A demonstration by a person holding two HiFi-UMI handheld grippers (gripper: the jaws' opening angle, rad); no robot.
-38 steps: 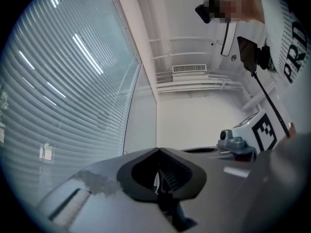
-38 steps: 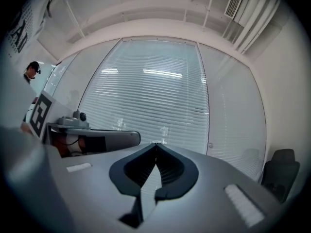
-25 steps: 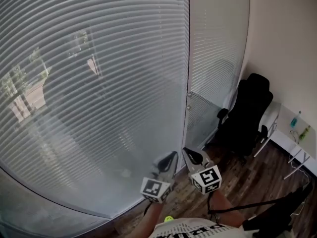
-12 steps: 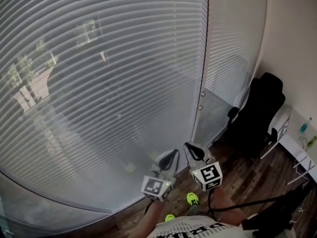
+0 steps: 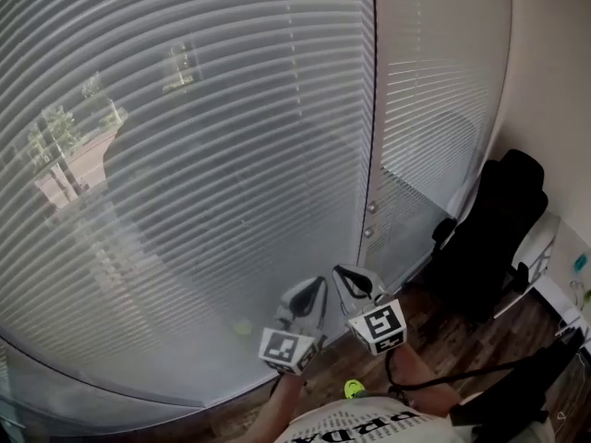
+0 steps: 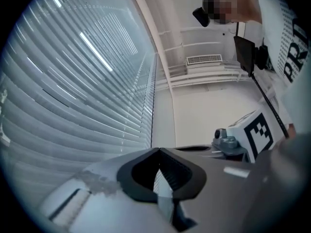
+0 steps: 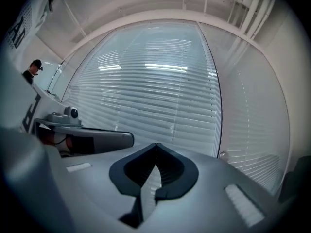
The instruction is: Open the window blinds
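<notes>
Hanging fully down, the window blinds fill the left and centre of the head view. Their horizontal slats are tilted nearly shut, so only faint trees and a building show through at the upper left. A dark vertical frame line runs down the upper centre. To its right hangs a second, narrower blind panel, also lowered, and two small round knobs sit on the frame below mid-height.

At the lower centre of the frame the two grippers are held side by side in front of the bottom slats. The left gripper is clenched: in the left gripper view its jaws meet at the tips with nothing between them, and the blinds run along the left of that picture. The right gripper, just to the right of the left one, is likewise closed and empty. In the right gripper view its tips point at the slats and stand apart from them.

Further out, a black office chair stands at the right of the head view against a pale wall. The edge of a white desk is beside it. Dark wooden floor shows at the lower right, crossed by a black cable. A yellow-green shoe shows at the bottom centre.
</notes>
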